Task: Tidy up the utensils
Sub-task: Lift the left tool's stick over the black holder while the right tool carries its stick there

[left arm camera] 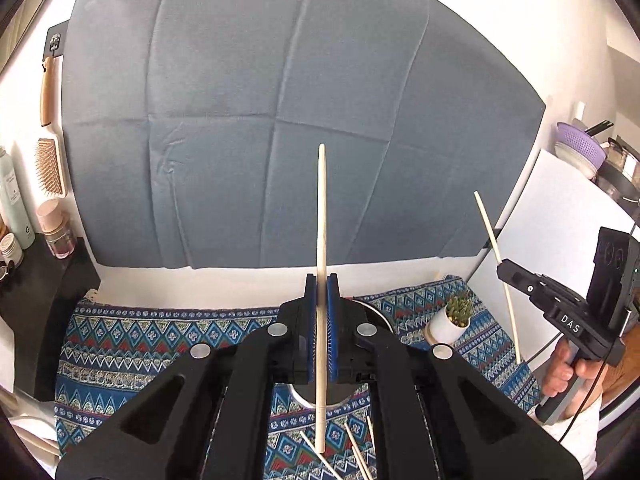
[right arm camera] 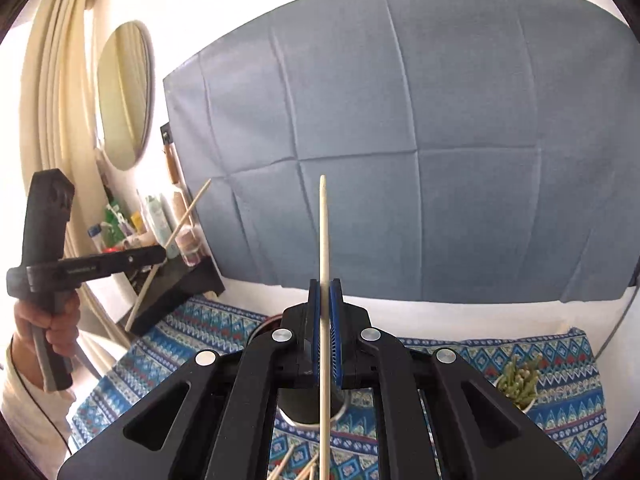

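left chopstick [left arm camera: 322, 240]: pale wood, slim and tapered, upright, pinched between the blue ribbed pads [left arm camera: 332, 336] of the left gripper [left arm camera: 322, 292]; pointed tip well above the pads, blunt end hanging below them.
right chopstick [right arm camera: 324, 280]: same pale wood, upright, clamped between the blue pads [right arm camera: 335, 340] of the right gripper [right arm camera: 325, 292]; in the left view seen leaning at [left arm camera: 496, 256].
left gripper: black plastic, clenched on the left chopstick; seen from the side at [right arm camera: 160, 254].
right gripper: black plastic, clenched on the right chopstick; seen from the side at [left arm camera: 502, 270].
cup [right arm camera: 308, 404]: dark, round, pale rim, directly below both held chopsticks, on the cloth.
loose chopsticks [left arm camera: 356, 452]: several pale sticks lying crossed on the cloth, just nearer than the cup.
cloth [left arm camera: 132, 340]: woven, blue with red and white diamond bands, flat under the cup.
plant pot [left arm camera: 446, 322]: small white pot with a green succulent, right of the cup, apart from it.
backdrop [left arm camera: 280, 120]: grey-blue creased fabric on the wall behind the cup.
black shelf [left arm camera: 36, 280]: left of the cup, at the cloth's edge, carrying bottles and jars.
open room: bare cloth between cup and shelf.
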{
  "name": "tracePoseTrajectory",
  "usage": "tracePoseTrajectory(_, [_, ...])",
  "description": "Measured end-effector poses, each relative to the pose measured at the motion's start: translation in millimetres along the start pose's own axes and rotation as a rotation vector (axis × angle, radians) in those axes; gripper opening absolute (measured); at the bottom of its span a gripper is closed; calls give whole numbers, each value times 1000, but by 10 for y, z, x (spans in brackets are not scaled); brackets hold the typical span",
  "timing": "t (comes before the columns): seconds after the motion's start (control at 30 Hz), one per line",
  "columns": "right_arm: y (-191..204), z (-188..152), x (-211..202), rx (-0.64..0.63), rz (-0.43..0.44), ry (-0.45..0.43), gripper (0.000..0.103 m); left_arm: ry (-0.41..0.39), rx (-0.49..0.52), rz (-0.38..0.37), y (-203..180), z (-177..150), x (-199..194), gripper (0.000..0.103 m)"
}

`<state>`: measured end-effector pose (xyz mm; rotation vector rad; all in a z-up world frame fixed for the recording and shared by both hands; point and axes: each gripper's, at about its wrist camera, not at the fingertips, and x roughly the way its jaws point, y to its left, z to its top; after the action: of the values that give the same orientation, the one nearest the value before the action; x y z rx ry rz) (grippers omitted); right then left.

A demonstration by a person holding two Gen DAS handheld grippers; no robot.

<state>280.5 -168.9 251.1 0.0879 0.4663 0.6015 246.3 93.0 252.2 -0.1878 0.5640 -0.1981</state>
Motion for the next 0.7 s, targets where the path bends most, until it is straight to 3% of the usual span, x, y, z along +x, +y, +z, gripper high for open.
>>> tracePoseTrajectory(0.2, [-52,-7,200,60,65,-122,5,-175,5,-22,14,5,111,5])
tracePoseTrajectory(0.33, [-80,-95,245,103,147,-264,5,-352,8,-134,-22,-85,102,5])
tracePoseTrajectory(0.5, [-57,-206,311,131,206,-435,5,-494,58,-182,-178,-248,164,5])
tracePoseTrajectory(0.57, [-26,-238,392,121,198,-461,5,-509,66,-178,-212,-303,257,5])
tracePoseTrajectory(0.7, [-8,-300,655,101,192,-419,5,-469,44,-201,-156,-391,504,5])
